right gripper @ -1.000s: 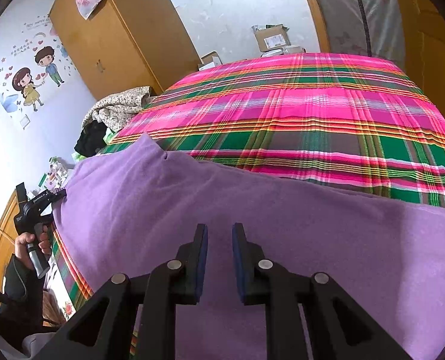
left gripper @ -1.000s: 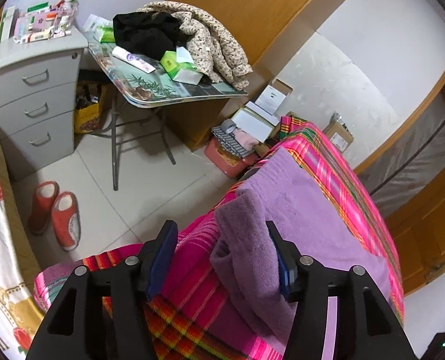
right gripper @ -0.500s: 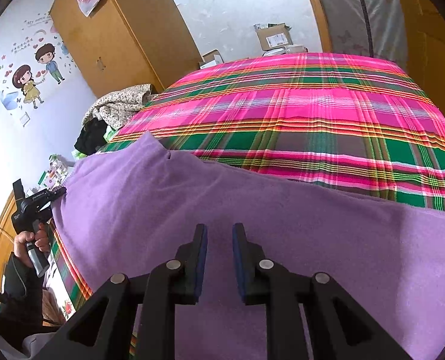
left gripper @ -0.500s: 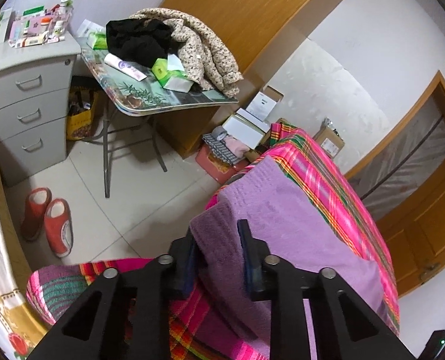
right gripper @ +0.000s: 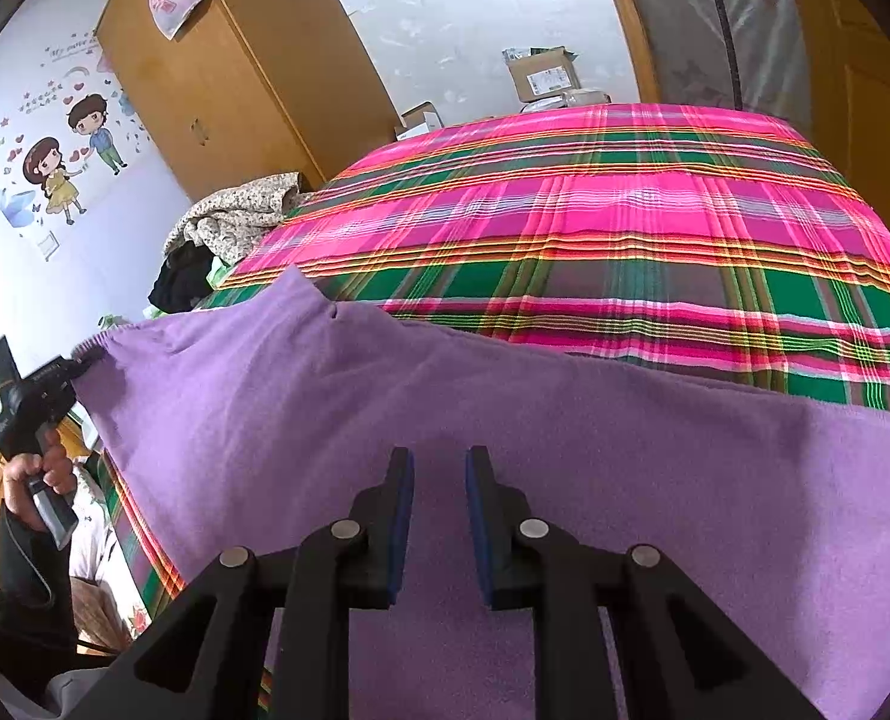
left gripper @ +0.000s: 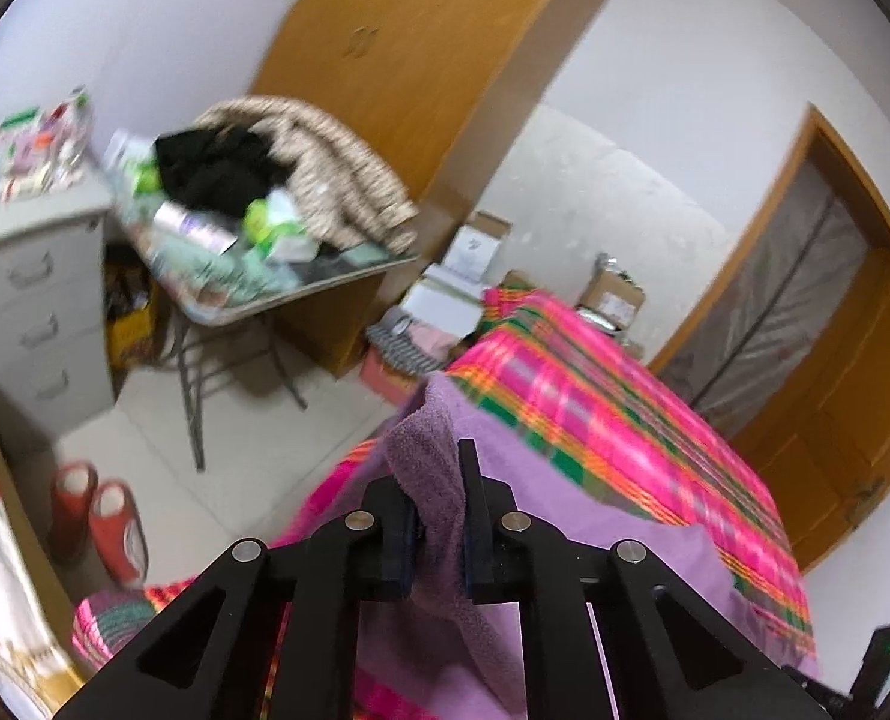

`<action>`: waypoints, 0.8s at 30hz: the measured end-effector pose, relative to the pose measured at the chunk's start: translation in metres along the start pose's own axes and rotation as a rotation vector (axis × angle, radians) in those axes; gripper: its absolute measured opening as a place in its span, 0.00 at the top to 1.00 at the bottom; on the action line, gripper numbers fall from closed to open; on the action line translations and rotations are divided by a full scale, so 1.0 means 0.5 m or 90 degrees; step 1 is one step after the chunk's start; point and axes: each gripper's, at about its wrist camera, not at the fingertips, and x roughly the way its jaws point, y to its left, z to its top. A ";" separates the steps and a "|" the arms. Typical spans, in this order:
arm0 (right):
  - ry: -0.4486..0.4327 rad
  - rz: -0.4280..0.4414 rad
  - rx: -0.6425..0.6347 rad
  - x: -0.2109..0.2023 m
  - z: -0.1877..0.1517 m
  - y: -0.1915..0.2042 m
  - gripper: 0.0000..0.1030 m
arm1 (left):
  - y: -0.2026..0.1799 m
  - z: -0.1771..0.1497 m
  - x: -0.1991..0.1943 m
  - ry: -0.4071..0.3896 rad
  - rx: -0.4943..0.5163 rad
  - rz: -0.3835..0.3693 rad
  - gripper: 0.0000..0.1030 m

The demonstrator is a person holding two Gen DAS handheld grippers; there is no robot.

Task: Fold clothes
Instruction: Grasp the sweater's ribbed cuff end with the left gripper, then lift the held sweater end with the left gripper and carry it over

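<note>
While left gripper (left gripper: pixel 435 516) has just clamped the purple cloth (right gripper: pixel 505 420) corner at 9 o'clock, right gripper (right gripper: pixel 438 516) – jaws slightly apart, holding nothing visible – hovers mid-cloth on bed (right gripper: pixel 595 210) – long axis 9-to-3.

Left wrist view smeared by motion: clutter on folding table (left gripper: pixel 300 294) far past jaws unreadable. Purple cloth (right gripper: pixel 505 420) runs off frame below right jaws, near edge cut off. Person's hand (right gripper: pixel 36 468) far left, arm cropped.

The left gripper (left gripper: pixel 437 531) has just closed, pinching a bunched corner of soft purple fleece cloth (left gripper: pixel 429 474) between its jaws; the blurred pink plaid bedspread (left gripper: pixel 589 396) seemingly lies beyond.
</note>
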 end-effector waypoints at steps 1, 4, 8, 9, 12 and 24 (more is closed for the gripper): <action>-0.001 0.000 0.001 -0.001 0.000 -0.002 0.82 | -0.013 0.003 -0.003 -0.002 0.009 -0.008 0.90; -0.005 0.002 0.005 -0.006 -0.002 -0.006 0.82 | -0.050 0.011 -0.011 -0.009 0.035 -0.032 0.90; -0.010 0.003 0.008 -0.011 -0.005 -0.011 0.82 | -0.064 0.017 -0.004 -0.007 0.050 -0.024 0.89; -0.010 0.004 0.009 -0.012 -0.006 -0.013 0.82 | -0.054 0.018 0.004 -0.001 0.045 -0.009 0.88; -0.007 0.007 0.012 -0.009 -0.007 -0.016 0.82 | 0.016 0.003 0.042 0.053 -0.005 0.051 0.81; 0.007 0.017 -0.005 0.012 -0.005 0.003 0.82 | 0.135 -0.045 0.060 0.115 -0.128 0.068 0.52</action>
